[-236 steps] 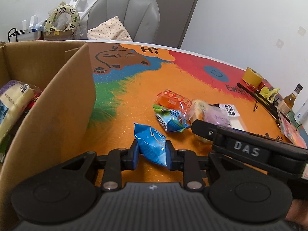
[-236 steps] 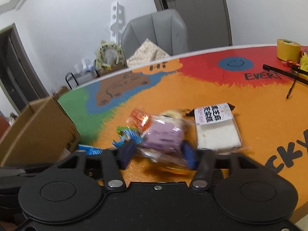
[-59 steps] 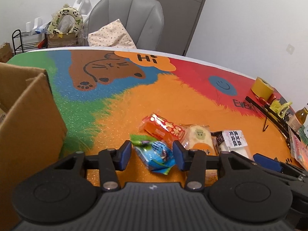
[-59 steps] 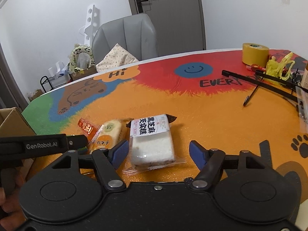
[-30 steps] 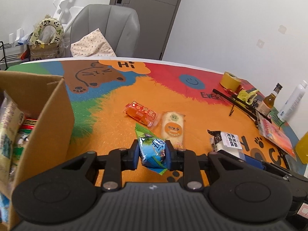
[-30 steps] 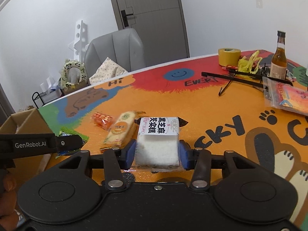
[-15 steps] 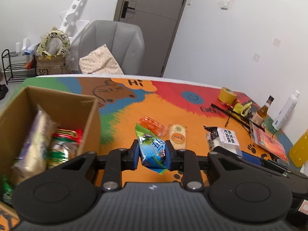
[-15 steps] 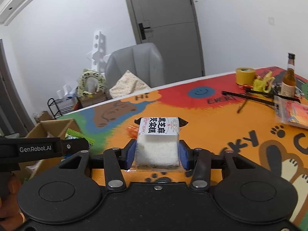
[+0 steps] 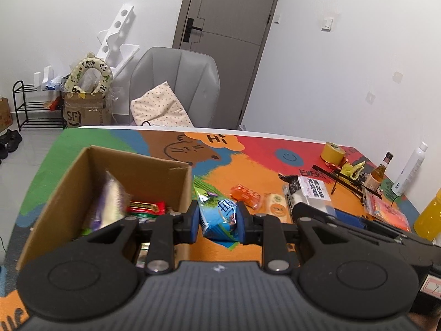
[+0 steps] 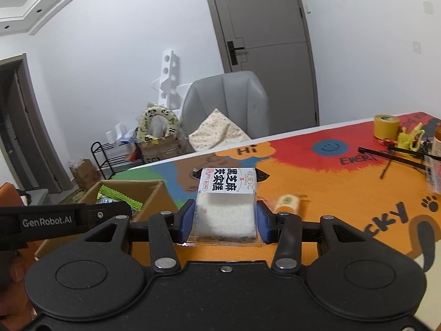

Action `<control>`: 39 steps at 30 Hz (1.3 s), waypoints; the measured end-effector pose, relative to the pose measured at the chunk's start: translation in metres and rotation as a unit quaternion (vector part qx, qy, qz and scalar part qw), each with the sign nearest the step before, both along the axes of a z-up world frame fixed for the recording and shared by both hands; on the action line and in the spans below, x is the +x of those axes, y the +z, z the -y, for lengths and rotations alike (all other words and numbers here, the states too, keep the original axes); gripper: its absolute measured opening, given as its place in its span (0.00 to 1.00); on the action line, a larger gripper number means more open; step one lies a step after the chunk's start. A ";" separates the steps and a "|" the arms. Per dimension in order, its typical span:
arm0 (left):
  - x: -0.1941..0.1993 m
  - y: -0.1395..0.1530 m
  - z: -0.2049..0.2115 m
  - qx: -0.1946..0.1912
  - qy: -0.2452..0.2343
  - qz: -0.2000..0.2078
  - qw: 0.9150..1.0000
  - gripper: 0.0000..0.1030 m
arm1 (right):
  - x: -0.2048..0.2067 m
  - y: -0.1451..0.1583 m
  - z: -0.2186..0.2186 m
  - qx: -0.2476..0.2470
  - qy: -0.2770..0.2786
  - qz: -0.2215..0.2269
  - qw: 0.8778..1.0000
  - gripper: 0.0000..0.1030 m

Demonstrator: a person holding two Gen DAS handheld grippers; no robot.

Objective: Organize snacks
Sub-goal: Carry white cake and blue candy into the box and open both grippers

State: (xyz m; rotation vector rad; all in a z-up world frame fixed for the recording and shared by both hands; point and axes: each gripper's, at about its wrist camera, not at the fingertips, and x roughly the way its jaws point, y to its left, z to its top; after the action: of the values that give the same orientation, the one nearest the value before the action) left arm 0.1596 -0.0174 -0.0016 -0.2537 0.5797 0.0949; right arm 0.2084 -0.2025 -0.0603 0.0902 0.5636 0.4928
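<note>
My left gripper [image 9: 219, 220] is shut on a blue-green snack packet [image 9: 217, 215], held above the table just right of an open cardboard box [image 9: 137, 165] that holds several snacks. My right gripper [image 10: 224, 220] is shut on a white cake pack [image 10: 226, 207] with a black-lettered label, also lifted off the table. That pack [image 9: 308, 190] shows to the right in the left wrist view. An orange packet [image 9: 245, 191] and a pale bun packet [image 9: 275, 204] lie on the colourful table [image 9: 248, 171]. The box [image 10: 124, 190] sits left of the right gripper, partly hidden by the left gripper's body.
At the table's right end stand a yellow tape roll [image 9: 332, 151], a black folding tool [image 9: 344, 179], a brown bottle [image 9: 379, 175], a white spray bottle [image 9: 409, 169] and an orange juice bottle [image 9: 428, 215]. A grey chair [image 9: 176, 88] with a cushion stands behind the table.
Both grippers have risen with their packets and swung left toward the box, whose inside now shows. Each packet stays clamped as before.
</note>
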 end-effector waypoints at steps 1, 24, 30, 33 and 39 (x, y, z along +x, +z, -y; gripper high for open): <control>-0.002 0.000 -0.004 0.000 0.002 0.000 1.000 0.25 | -0.001 0.001 -0.003 0.002 0.003 0.001 1.000 0.43; -0.033 -0.007 -0.085 -0.007 0.057 -0.025 0.998 0.25 | -0.021 0.017 -0.078 -0.018 0.068 0.018 0.997 0.43; -0.037 -0.006 -0.098 -0.005 0.056 -0.031 0.998 0.30 | -0.023 0.016 -0.098 -0.020 0.086 0.015 0.996 0.43; -0.042 -0.004 -0.106 -0.012 0.060 -0.029 0.998 0.33 | -0.022 0.014 -0.106 -0.019 0.092 0.011 0.996 0.43; -0.048 -0.001 -0.121 -0.009 0.075 -0.021 0.997 0.47 | -0.019 0.011 -0.123 -0.018 0.103 0.001 0.994 0.43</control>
State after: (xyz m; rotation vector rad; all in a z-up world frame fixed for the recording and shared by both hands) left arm 0.1121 0.1039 -0.0026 -0.3132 0.6040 0.2409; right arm 0.1892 -0.0793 -0.0492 -0.0029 0.5831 0.6836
